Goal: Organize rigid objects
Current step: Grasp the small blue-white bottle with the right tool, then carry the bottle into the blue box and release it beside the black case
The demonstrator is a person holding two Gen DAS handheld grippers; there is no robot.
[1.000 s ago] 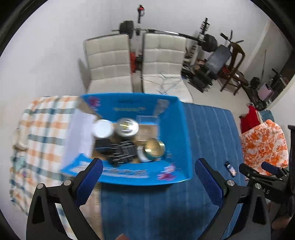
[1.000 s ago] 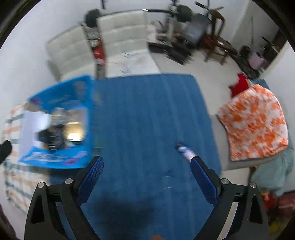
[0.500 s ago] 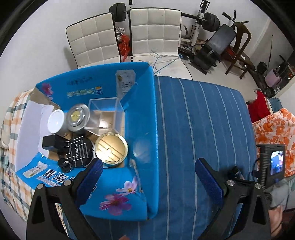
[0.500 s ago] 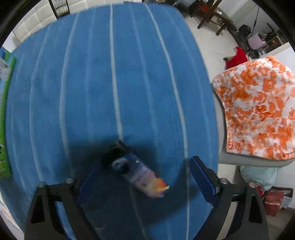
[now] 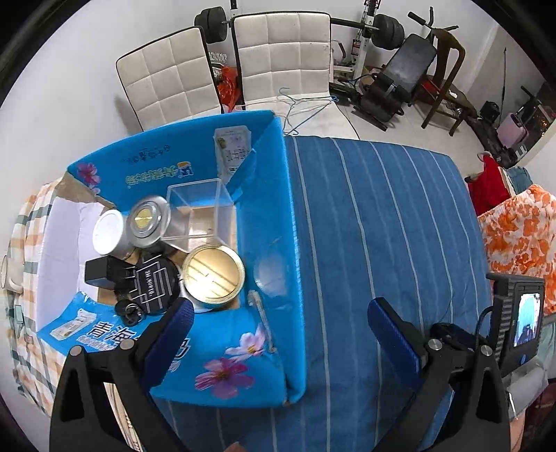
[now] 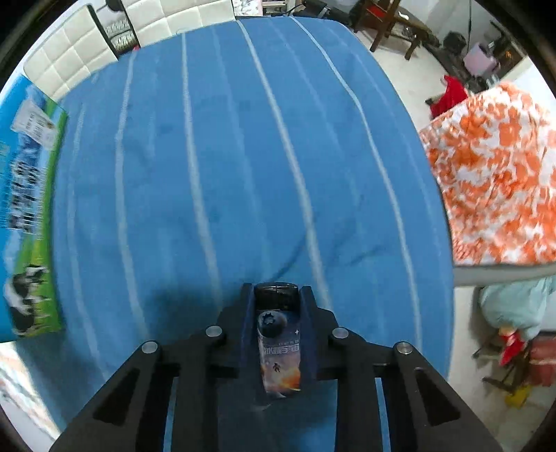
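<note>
Right tool (image 6: 278, 313) now clamps the lighter (image 6: 279, 347).

Two white quilted chairs (image 5: 222, 69) are seen side by side against the wall beyond the far edge of the blue striped cloth (image 5: 382, 226). An orange bag (image 5: 229, 81) is tucked between them. A barbell (image 5: 387, 26) is set on a rack behind the chairs, with a black weight bench (image 5: 406, 73) and a brown wooden chair (image 5: 444, 62) to the right of it. A wire hanger (image 5: 299, 107) is laid on the seat of the right-hand chair. An orange-and-white patterned fabric (image 6: 493, 174) is spread beside the right edge of the cloth, and a red garment (image 6: 450, 94) is seen just beyond it. A checked orange-and-white cloth (image 5: 24, 226) is shown at the left edge.
</note>
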